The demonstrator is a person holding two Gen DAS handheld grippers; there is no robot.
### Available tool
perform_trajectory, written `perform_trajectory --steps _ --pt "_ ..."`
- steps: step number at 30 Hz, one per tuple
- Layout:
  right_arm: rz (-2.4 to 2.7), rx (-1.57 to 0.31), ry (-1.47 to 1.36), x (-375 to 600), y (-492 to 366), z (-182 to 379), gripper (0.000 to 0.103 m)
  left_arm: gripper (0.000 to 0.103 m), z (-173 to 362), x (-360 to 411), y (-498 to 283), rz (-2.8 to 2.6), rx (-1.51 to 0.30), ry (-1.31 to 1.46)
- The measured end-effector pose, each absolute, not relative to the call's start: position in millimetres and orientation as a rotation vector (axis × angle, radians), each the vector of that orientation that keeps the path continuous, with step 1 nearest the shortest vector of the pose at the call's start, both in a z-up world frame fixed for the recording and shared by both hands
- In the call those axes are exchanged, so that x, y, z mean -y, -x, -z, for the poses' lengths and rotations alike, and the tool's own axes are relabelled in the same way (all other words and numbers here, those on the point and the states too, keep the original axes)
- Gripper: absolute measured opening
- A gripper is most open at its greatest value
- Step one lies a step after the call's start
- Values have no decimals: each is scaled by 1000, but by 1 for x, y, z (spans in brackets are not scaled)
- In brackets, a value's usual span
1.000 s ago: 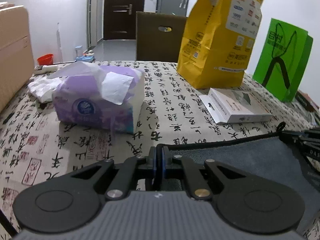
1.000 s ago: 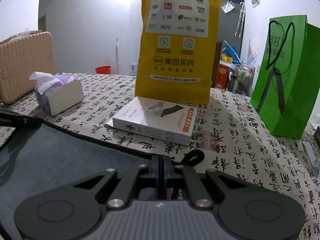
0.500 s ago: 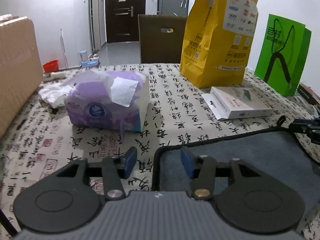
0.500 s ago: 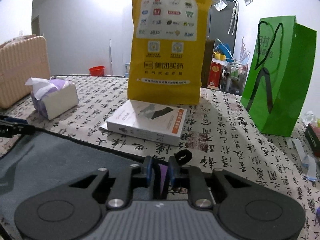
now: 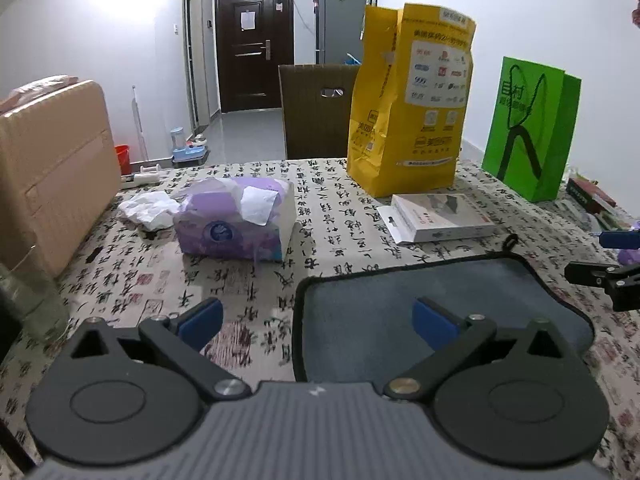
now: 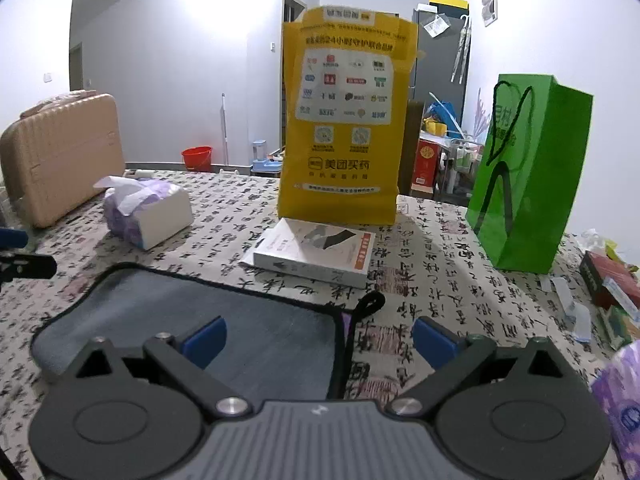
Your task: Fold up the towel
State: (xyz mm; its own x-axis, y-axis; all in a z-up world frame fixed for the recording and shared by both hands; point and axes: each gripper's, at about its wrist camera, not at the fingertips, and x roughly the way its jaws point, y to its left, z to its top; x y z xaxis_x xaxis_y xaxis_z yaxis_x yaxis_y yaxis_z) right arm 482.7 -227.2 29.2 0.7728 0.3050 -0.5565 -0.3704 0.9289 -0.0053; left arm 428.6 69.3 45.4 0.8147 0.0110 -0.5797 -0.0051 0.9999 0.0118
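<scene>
Both grippers, left gripper (image 5: 316, 320) and right gripper (image 6: 320, 338), have released the towel (image 5: 420, 296); their jaws now gape over its black-trimmed edges on the surface (image 5: 340, 220).

Both the left gripper (image 5: 316, 320) and the right gripper (image 6: 319, 336) share one build: a ribbed grey body with a small white mark at its front edge, flanked by two black round discs. From each disc a black linkage arm with a triangular cut-out and silver or brass pivot screws runs forward. Blue pads (image 5: 434, 322) tip the fingers.
</scene>
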Motion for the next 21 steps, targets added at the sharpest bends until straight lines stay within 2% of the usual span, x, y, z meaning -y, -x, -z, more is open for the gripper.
perform_trajectory --steps 21 --pt "-394 -518 87 237 -361 -64 103 103 -69 -49 -306 2 -557 -1"
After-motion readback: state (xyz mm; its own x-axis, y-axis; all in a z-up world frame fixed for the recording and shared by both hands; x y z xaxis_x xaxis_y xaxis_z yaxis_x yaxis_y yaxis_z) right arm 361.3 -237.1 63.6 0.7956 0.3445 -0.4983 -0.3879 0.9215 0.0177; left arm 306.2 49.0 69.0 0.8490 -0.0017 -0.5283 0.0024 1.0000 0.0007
